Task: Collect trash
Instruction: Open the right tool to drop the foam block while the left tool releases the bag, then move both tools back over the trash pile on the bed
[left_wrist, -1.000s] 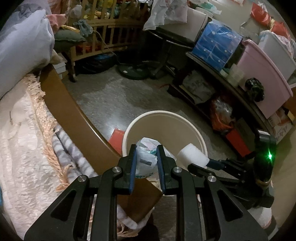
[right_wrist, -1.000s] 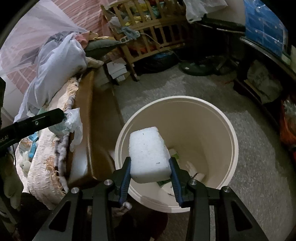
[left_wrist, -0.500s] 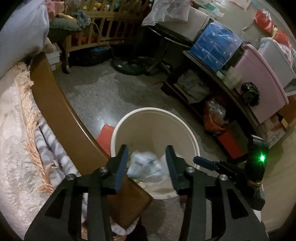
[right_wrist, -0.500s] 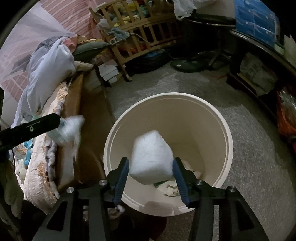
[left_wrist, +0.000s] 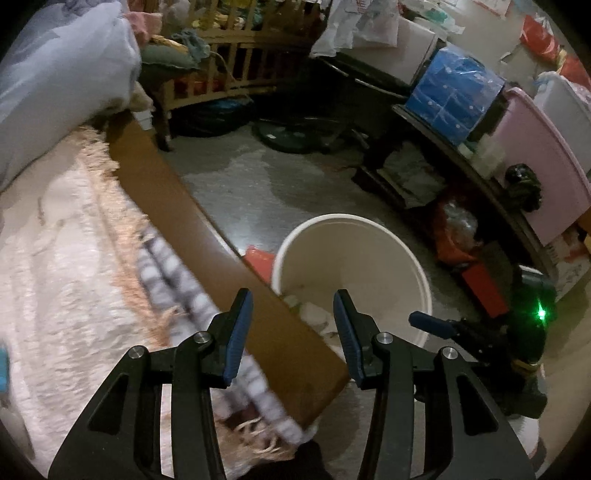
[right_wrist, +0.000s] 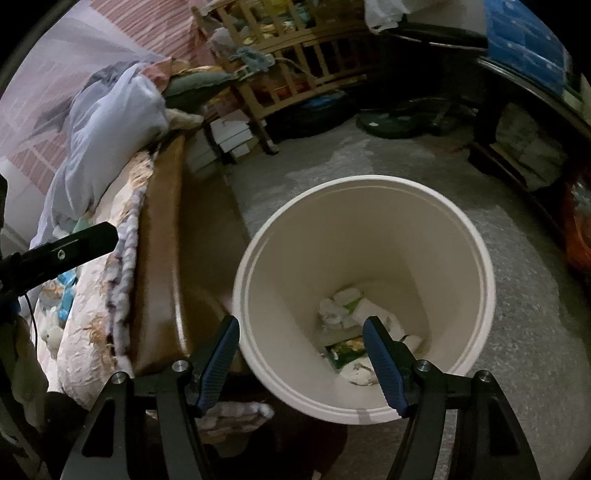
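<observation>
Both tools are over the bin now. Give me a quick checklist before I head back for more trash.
1. Left tool empty: ok, jaws wide apart, nothing between them.
2. Right tool empty: ok, jaws open above the bin.
3. Trash inside the round cream plastic bin: ok, white and green scraps lie on its bottom.
4. Bin upright: ok, it stands on the grey floor.
5. Bin clear of the brown wooden bed edge: cannot tell, they look very close.
6. More trash on the bed: cannot tell, the pale fringed blanket is blurred.
</observation>
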